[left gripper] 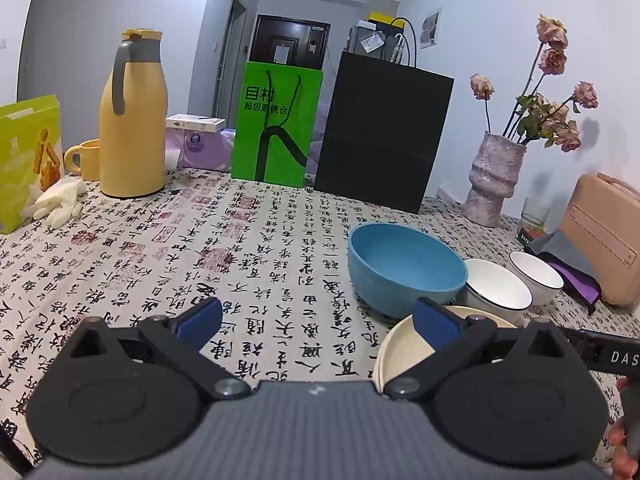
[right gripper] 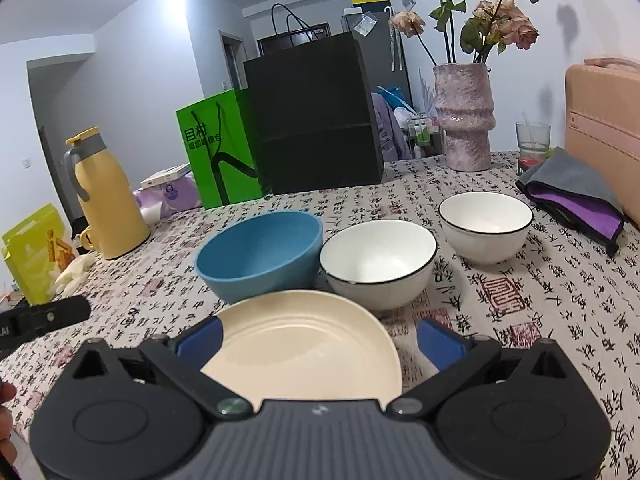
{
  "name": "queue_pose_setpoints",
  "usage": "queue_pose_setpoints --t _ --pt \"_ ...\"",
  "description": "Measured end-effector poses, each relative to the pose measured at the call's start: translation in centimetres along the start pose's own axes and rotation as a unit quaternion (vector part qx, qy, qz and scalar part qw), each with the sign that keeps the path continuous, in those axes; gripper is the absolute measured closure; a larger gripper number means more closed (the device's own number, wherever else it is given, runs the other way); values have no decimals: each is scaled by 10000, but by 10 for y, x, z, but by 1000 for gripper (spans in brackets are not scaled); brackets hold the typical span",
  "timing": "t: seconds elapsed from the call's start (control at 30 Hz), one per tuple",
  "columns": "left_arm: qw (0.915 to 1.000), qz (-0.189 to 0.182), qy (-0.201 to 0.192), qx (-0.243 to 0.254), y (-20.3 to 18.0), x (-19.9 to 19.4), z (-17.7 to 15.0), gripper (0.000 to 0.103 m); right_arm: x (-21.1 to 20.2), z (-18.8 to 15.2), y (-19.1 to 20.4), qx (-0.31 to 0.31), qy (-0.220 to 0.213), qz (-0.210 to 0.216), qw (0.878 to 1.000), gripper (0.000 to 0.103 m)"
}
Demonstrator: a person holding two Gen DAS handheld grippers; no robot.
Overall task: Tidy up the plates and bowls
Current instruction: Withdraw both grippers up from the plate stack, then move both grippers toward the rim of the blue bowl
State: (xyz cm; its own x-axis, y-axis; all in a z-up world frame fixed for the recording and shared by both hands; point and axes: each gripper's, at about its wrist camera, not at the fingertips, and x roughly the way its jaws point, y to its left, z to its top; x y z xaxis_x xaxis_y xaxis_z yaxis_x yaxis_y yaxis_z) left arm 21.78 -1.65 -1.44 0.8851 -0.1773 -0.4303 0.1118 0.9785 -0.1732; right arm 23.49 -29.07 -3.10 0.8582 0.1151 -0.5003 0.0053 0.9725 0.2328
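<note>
— Nearest the lens in the right wrist view sits the cream plate, flat on the table and lying straight ahead between the blue pads of the right tongs, whose jaws stand spread with nothing gripped.

— And the left tongs?

— Also spread wide and empty, over bare patterned cloth; the same plate lies off to their right, partly behind the right-hand pad. So the right tongs look the nearer of the two.

— What stands beyond the plate, from left to right?

— First the blue bowl, just behind the plate's far rim; then a white bowl close against the blue one, whether touching cannot be told; then a second white bowl, a little apart. All three stand upright, mouths up.

— The next move, then?

— Probably the right tongs closing on the plate's near rim, though that is only a judgement.
</note>
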Motion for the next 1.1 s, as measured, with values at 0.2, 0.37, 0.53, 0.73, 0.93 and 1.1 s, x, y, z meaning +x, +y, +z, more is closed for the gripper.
queue_pose_setpoints --t 0.2,0.37,0.53,0.73,0.93,1.1 --pt "9999 91 -12 57 5 7 6 0 9 5 -5 53 -3 -64 10000 0" --pt "9999 111 9 30 5 16 16 0 18 14 -7 26 29 -67 10000 0" --pt "9999 160 13 -8 -1 27 27 0 25 27 -8 19 -17 -34 10000 0" --pt "9998 117 18 -146 -10 41 42 0 38 46 -12 109 31 63 9999 0" --pt "9999 62 -26 -158 -21 55 58 0 52 63 -12 119 62 95 9999 0" --pt "9996 20 -111 -258 -27 66 72 0 64 76 -13 158 105 86 9998 0"
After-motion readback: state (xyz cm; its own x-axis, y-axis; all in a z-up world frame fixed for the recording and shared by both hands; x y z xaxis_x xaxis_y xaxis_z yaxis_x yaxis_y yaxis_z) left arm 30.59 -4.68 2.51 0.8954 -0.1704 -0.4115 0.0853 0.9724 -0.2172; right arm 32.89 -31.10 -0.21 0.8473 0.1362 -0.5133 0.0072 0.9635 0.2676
